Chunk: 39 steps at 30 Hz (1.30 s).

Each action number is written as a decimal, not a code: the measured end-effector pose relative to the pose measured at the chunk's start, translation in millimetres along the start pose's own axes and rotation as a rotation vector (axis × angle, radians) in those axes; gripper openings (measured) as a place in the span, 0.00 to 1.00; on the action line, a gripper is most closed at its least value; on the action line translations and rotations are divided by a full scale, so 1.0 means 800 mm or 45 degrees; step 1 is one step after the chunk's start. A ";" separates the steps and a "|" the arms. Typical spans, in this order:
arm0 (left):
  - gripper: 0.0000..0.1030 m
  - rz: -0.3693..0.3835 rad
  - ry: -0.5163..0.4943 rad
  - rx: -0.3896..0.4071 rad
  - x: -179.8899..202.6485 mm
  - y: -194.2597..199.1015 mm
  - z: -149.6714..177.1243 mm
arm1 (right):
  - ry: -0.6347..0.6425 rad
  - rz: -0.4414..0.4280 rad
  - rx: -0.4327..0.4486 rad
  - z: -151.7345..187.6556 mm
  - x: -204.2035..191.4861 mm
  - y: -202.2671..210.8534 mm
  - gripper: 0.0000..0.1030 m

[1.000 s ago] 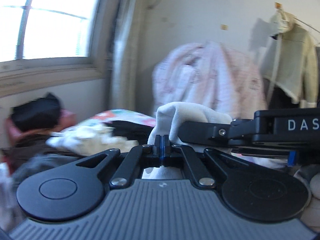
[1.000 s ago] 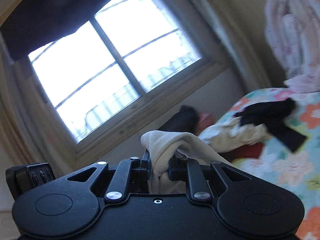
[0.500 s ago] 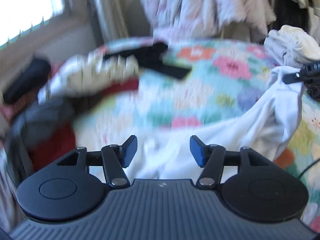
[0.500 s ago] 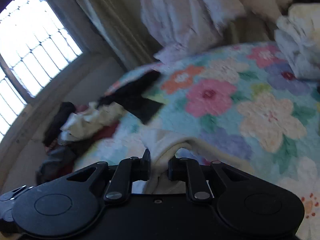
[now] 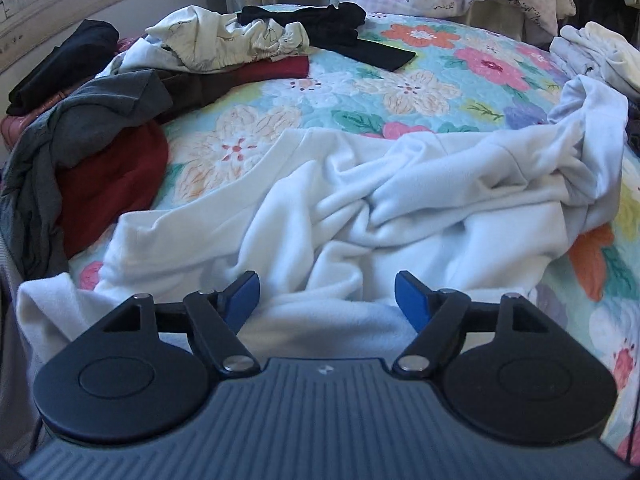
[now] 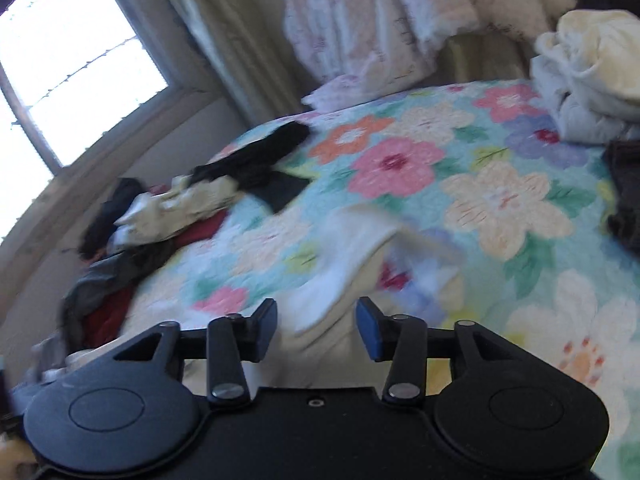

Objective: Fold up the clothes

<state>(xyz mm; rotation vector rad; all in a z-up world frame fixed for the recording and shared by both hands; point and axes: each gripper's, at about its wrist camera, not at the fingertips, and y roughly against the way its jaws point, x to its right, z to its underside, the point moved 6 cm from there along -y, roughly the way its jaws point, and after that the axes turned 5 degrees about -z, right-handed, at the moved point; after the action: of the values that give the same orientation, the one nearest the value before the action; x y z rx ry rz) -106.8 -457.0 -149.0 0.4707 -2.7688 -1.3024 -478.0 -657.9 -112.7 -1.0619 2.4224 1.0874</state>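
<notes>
A white fleece garment [image 5: 380, 200] lies crumpled across the near part of the floral quilt [image 5: 404, 92]. My left gripper [image 5: 326, 296] is open just above its near edge, holding nothing. In the right wrist view the same white garment [image 6: 352, 264] lies blurred on the quilt [image 6: 500, 200] just ahead of my right gripper [image 6: 316, 322], which is open and empty.
A pile of grey, red and cream clothes [image 5: 120, 112] lies at the left of the bed, with a black garment [image 5: 340, 32] behind it. More light clothes [image 6: 588, 76] are heaped at the right. A window [image 6: 60, 72] and hanging pink fabric [image 6: 360, 20] stand behind.
Both grippers held the white garment up a second ago. The left opened first, then the right; both lowered toward the bed and the garment now lies on the quilt.
</notes>
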 end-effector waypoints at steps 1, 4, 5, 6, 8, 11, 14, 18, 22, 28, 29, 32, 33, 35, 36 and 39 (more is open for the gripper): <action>0.72 0.001 -0.006 0.005 -0.003 0.006 0.001 | 0.001 -0.032 -0.017 0.007 -0.008 0.004 0.53; 0.72 -0.028 -0.030 -0.002 -0.020 0.025 0.008 | -0.016 -0.084 -0.118 0.030 -0.026 0.010 0.54; 0.72 -0.067 -0.052 -0.021 -0.028 0.030 0.014 | -0.041 -0.097 -0.161 0.039 -0.031 0.012 0.54; 0.73 -0.113 -0.078 -0.044 -0.038 0.034 0.021 | -0.065 -0.120 -0.192 0.048 -0.036 0.015 0.54; 0.73 -0.154 -0.108 -0.070 -0.060 0.043 0.037 | -0.098 -0.175 -0.231 0.064 -0.048 0.023 0.54; 0.73 -0.195 -0.098 -0.102 -0.100 0.060 0.059 | -0.147 -0.222 -0.272 0.081 -0.059 0.037 0.54; 0.72 -0.240 -0.063 -0.132 -0.145 0.082 0.071 | -0.154 -0.247 -0.301 0.089 -0.068 0.059 0.54; 0.70 -0.400 -0.095 -0.125 -0.196 0.114 0.070 | -0.142 -0.254 -0.294 0.093 -0.077 0.090 0.54; 0.72 -0.337 -0.061 -0.078 -0.207 0.137 0.056 | -0.099 -0.206 -0.344 0.100 -0.074 0.096 0.54; 0.72 -0.105 -0.114 -0.002 -0.127 0.102 0.017 | 0.050 -0.031 -0.325 0.095 -0.063 0.058 0.54; 0.72 -0.112 -0.195 0.006 -0.105 0.094 0.010 | 0.073 -0.020 -0.318 0.088 -0.062 0.048 0.54; 0.69 -0.126 -0.445 0.056 -0.040 0.071 -0.017 | 0.223 -0.065 -0.383 0.072 -0.069 0.016 0.54; 0.70 -0.095 -0.477 0.080 -0.023 0.065 -0.028 | 0.257 -0.058 -0.388 0.067 -0.069 0.008 0.54; 0.70 -0.025 -0.487 0.090 -0.001 0.046 -0.053 | 0.264 -0.038 -0.371 0.055 -0.061 -0.005 0.54; 0.70 -0.006 -0.477 0.090 0.004 0.036 -0.064 | 0.254 -0.028 -0.356 0.047 -0.055 -0.009 0.54; 0.70 0.021 -0.436 0.090 0.006 -0.007 -0.104 | 0.211 0.002 -0.308 0.023 -0.033 -0.022 0.54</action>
<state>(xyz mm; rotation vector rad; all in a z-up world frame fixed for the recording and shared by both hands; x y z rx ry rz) -95.6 -523.9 -100.0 0.2454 -3.0938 -1.4032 -448.2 -638.4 -121.0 -1.2706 2.4621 1.3713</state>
